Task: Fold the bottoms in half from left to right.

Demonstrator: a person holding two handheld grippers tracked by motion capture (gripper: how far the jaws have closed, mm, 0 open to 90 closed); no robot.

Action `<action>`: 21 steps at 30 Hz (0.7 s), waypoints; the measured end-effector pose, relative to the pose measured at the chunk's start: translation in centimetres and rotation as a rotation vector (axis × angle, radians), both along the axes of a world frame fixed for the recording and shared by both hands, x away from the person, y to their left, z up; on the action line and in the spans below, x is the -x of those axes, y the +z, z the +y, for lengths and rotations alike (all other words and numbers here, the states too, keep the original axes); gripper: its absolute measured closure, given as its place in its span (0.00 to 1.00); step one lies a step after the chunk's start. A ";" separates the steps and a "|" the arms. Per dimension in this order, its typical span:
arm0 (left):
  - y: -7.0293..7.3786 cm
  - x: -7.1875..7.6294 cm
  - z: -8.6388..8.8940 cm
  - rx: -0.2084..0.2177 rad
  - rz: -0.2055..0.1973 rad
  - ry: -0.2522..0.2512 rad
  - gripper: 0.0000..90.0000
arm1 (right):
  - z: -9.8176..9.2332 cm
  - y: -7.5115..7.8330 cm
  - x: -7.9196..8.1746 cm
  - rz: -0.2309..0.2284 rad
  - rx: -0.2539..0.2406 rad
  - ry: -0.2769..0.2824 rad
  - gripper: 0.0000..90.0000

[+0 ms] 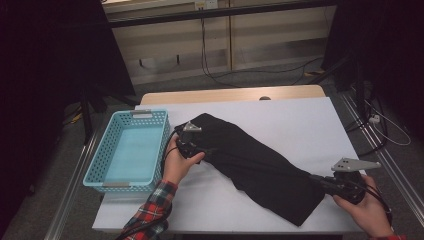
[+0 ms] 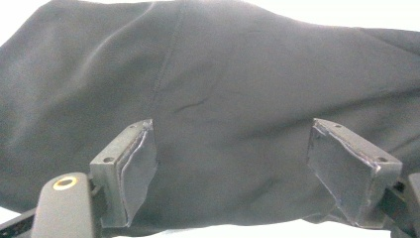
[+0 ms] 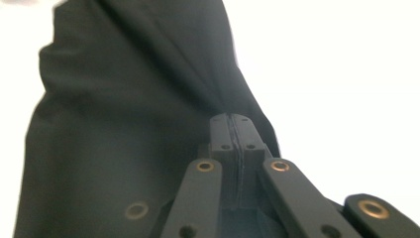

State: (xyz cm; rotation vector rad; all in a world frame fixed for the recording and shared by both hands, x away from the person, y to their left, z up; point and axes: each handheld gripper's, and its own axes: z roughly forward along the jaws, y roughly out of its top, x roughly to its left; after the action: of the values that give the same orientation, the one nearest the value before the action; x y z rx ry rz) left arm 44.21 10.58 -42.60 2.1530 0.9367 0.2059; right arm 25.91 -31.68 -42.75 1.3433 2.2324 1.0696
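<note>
Across the middle of the white table [image 1: 300, 125] lies a black garment [image 1: 250, 165], stretched on a slant from near the blue basket [image 1: 97, 165] at the left down toward the near right edge. The right gripper [image 1: 320, 181] is clenched on the cloth at its near right end; in the right gripper view its jaws meet with a pinch of fabric [image 3: 218, 94] drawn up tight between them. The left gripper [image 1: 196, 149] rests at the far left end with its jaws spread wide, and in the left gripper view the two pads [image 2: 138, 168] stand apart over the dark cloth [image 2: 223, 99] without pressing it. The step in hand looks like securing the second grasp so the garment can be lifted or folded. To do it well, the left jaws should probably settle down around an edge or a small ridge of fabric rather than the flat middle, closing only once cloth sits between the pads. The right hand would do best to hold steady tension without dragging, or the cloth may slide out from under the left jaws.
</note>
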 end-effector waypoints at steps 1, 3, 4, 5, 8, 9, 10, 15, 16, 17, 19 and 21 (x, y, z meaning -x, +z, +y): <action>0.0 0.0 0.0 0.000 0.001 -0.001 0.22 | 0.0 0.0 0.1 0.001 0.003 -0.004 0.99; 0.0 0.0 -0.1 -0.002 0.000 -0.001 0.22 | -0.1 0.0 0.1 -0.002 0.026 -0.024 0.99; 0.0 0.0 -0.1 -0.001 0.001 -0.002 0.22 | -0.1 0.0 0.1 -0.004 0.018 -0.019 0.96; 0.0 0.0 -0.1 -0.002 0.000 -0.002 0.22 | -0.2 0.0 0.0 -0.004 0.011 -0.017 0.89; 0.1 0.0 -0.1 -0.003 0.001 -0.008 0.22 | -0.5 0.2 0.0 -0.020 0.023 -0.041 0.85; 0.0 0.0 -0.1 -0.005 -0.001 -0.008 0.22 | -0.7 0.2 0.0 -0.025 0.015 -0.056 0.82; 0.0 0.0 -0.2 -0.007 -0.005 -0.006 0.22 | -0.7 0.3 0.0 -0.024 0.009 -0.065 0.81; -0.1 0.0 -0.4 -0.009 0.003 -0.007 0.22 | -0.1 -0.3 -0.8 0.002 -0.007 -0.038 0.81; -0.1 0.0 -0.4 -0.009 0.001 -0.008 0.22 | 0.2 -0.5 -1.0 0.010 0.000 -0.033 0.80; -0.1 0.0 -0.4 -0.009 0.001 -0.010 0.22 | 0.4 -0.7 -1.1 0.018 0.002 -0.029 0.79; -0.1 0.0 -0.5 -0.009 0.002 -0.012 0.22 | 0.8 -1.0 -1.5 0.037 0.019 -0.026 0.79; -0.2 0.0 -0.6 -0.010 0.003 -0.013 0.22 | 1.1 -1.4 -1.8 0.055 0.069 -0.041 0.80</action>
State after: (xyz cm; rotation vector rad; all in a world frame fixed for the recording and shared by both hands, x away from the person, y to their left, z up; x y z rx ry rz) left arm 44.19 10.01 -42.79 2.1684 0.9253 0.2013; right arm 27.73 -30.63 -44.17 1.3984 2.2490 0.9435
